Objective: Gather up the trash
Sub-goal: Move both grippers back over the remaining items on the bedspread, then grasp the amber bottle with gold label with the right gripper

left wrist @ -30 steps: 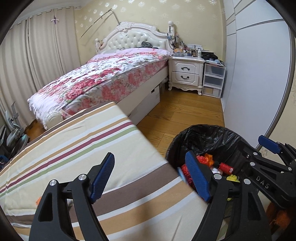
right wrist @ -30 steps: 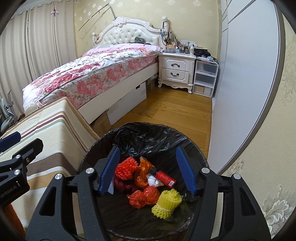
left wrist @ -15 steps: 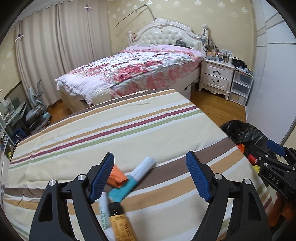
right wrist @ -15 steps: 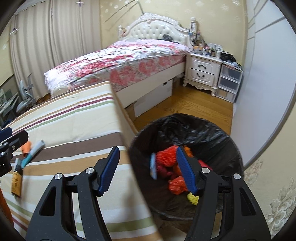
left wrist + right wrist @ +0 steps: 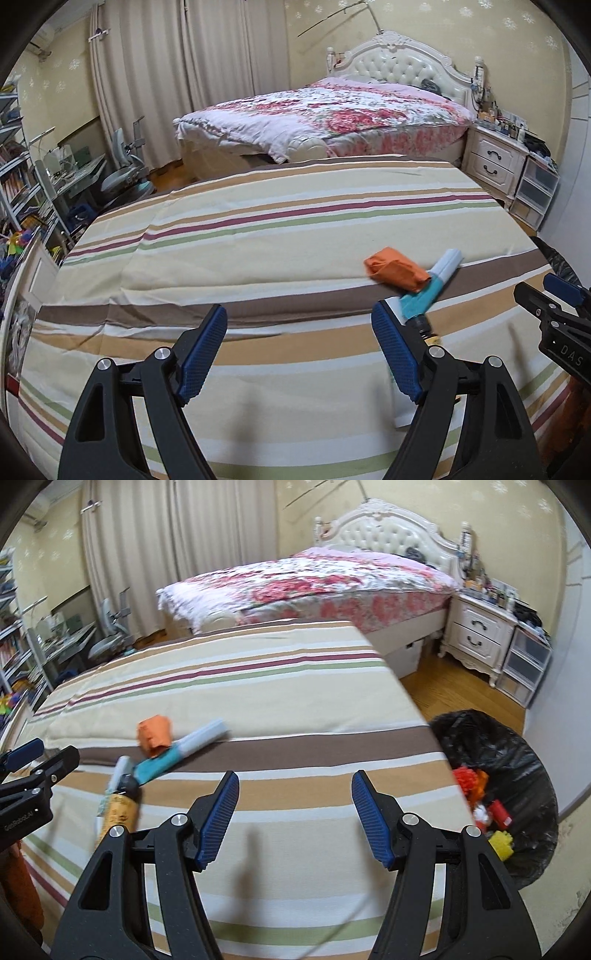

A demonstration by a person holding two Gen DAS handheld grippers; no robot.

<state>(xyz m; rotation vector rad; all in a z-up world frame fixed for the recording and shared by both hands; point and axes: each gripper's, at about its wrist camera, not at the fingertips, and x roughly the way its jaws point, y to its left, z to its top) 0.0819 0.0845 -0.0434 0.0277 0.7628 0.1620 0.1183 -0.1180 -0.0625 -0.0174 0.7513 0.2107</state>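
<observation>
An orange crumpled bag and a teal-and-white tube lie on the striped cloth, just beyond my left gripper's right finger. My left gripper is open and empty above the cloth. In the right wrist view the orange bag, the tube and a brown bottle with a black cap lie to the left of my right gripper, which is open and empty. The black-lined bin holds several red, orange and yellow pieces at the right.
A floral bed stands behind the striped surface. A white nightstand and plastic drawers are at the back right. A desk, chair and shelves fill the left side. Wood floor lies between bed and bin.
Both grippers swung left, away from the bin and over the striped cloth. The trash on the cloth now sits at the left gripper's right and the right gripper's left.
</observation>
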